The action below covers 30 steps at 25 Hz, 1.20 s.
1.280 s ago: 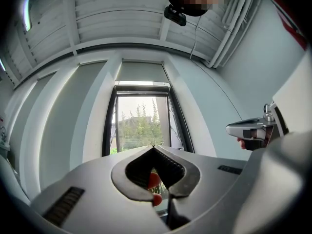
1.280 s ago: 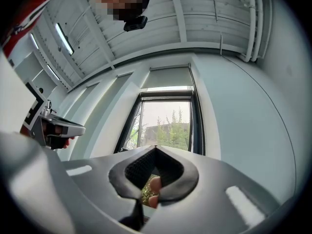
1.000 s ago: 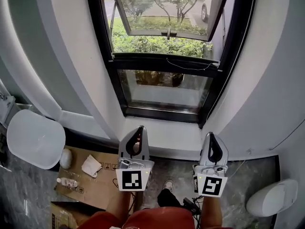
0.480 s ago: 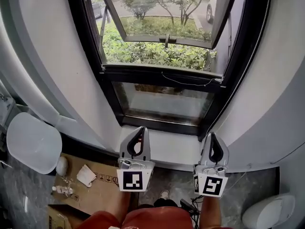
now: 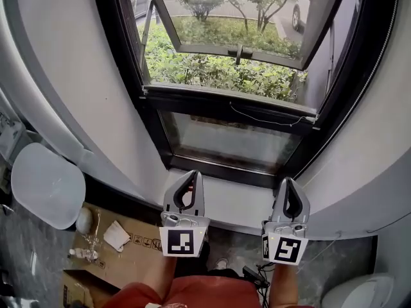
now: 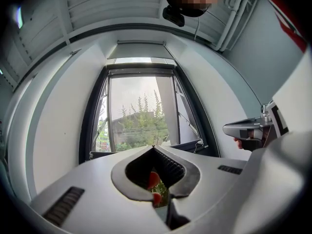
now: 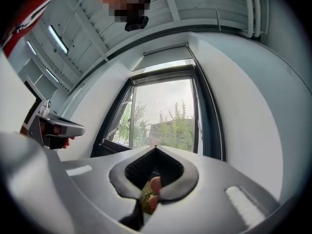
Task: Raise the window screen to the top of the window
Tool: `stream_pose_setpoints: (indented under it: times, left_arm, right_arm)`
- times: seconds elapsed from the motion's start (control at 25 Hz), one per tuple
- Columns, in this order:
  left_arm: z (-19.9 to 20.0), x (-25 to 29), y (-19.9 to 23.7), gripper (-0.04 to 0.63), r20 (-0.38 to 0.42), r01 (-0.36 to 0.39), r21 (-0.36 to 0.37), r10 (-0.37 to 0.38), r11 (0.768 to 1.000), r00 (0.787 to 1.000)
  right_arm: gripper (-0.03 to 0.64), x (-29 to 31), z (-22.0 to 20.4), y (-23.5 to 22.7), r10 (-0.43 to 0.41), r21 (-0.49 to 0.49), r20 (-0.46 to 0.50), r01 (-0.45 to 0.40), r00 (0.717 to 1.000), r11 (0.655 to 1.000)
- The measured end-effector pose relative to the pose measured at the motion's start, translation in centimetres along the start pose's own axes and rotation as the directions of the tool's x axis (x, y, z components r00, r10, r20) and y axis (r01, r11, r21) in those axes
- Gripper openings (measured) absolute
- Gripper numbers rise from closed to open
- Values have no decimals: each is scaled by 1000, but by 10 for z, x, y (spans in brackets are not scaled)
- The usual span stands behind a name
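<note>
Window screen (image 7: pixel 163 106) is seen as a faint mesh across the upper opening of the window (image 5: pixel 151 117). Its lower edge is judged to sit at the crossbar (image 5: pixel 225 98), where a thin cord (image 5: pixel 270 119) is draped. The approach is judged to be the step in hand, and nothing is gripped yet. Next, that lower edge or cord must be reached, taken and lifted to the top. The left tool (image 5: pixel 191 176) and right tool (image 5: pixel 287 182) are both pressed together and empty. They are held side by side near the sill (image 5: pixel 237 201), well apart from the screen.
</note>
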<state>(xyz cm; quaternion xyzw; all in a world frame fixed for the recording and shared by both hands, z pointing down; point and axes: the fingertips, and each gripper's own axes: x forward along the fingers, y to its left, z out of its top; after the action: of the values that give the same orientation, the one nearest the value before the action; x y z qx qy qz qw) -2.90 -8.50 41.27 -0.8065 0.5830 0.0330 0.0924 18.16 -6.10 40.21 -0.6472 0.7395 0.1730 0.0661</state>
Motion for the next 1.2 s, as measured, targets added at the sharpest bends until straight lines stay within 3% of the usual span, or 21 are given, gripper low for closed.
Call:
stream_pose_setpoints:
  times: [0.68,0.84,1.2]
  left_arm:
    - [-15,129,82,5,61,65,21,-66,998,996]
    - [-18,156,100,6,74,77,-22,-75,997,994]
    - [-25,194,108,6,67,102,-16,-101,995,993]
  right_arm:
    - [9,141,-22,24,-47,-65,28,49,999,997]
    - [11,165,-25,30,-64,-90,20,66,998,994]
    - [11,191,-36,18,-94,-116,3,94,996,989]
